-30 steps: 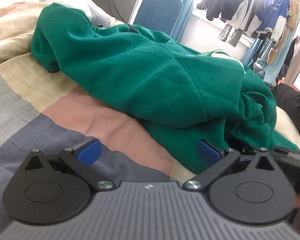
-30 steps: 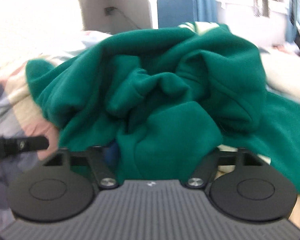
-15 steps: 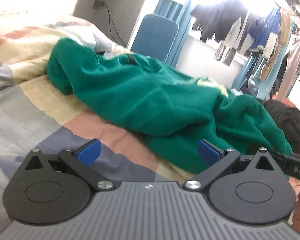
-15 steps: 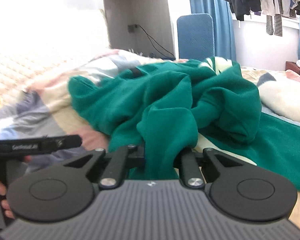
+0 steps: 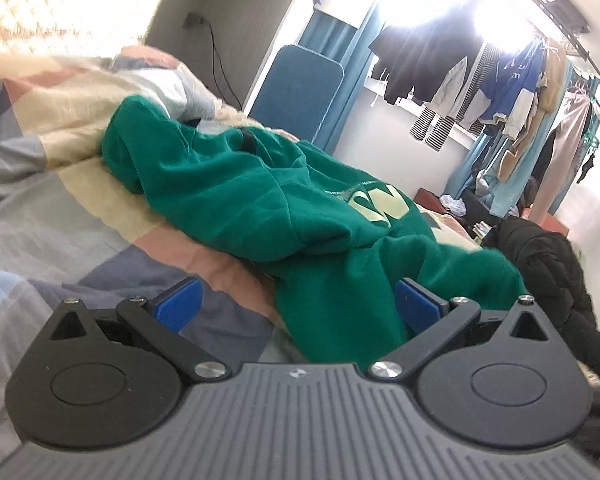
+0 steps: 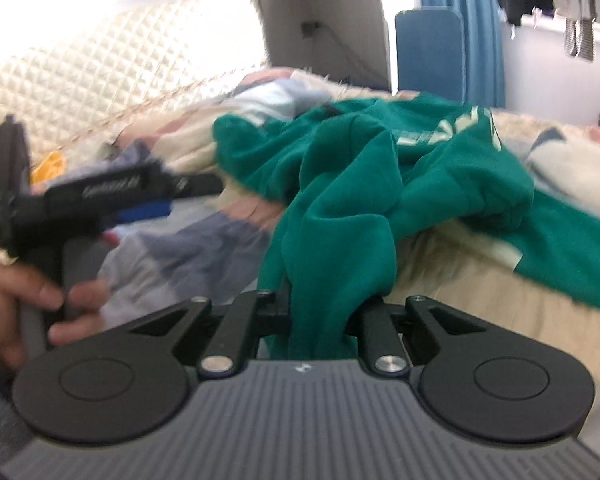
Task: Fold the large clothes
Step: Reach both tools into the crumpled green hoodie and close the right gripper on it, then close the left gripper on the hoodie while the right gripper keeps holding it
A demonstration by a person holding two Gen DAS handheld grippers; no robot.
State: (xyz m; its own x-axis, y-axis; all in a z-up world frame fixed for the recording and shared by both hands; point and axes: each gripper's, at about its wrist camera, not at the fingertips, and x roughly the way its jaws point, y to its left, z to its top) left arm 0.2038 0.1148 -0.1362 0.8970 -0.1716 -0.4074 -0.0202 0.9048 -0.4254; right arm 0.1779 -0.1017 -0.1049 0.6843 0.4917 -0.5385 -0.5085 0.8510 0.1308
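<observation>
Clearly soft, thick fleece: green hoodie [image 5: 236,184] sprawled crumpled across the patchwork bed [image 5: 60,216], pale lettering up. Right gripper [image 6: 318,316] clamped on a bunched fold, cloth hanging from it in a rope. Left gripper [image 5: 296,304] spread wide, blue pads [image 5: 178,304] apart, a green fold between them but not pinched. Probably heavy enough to sag and drag, not slippery, nothing fragile. Best taken at a hem or shoulder seam, not mid-bunch, to spread flat.

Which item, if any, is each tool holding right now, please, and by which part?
The right tool pinches a bunched fold of the green fleece sweatshirt; which part cannot be told. The left tool is open, holding nothing.
</observation>
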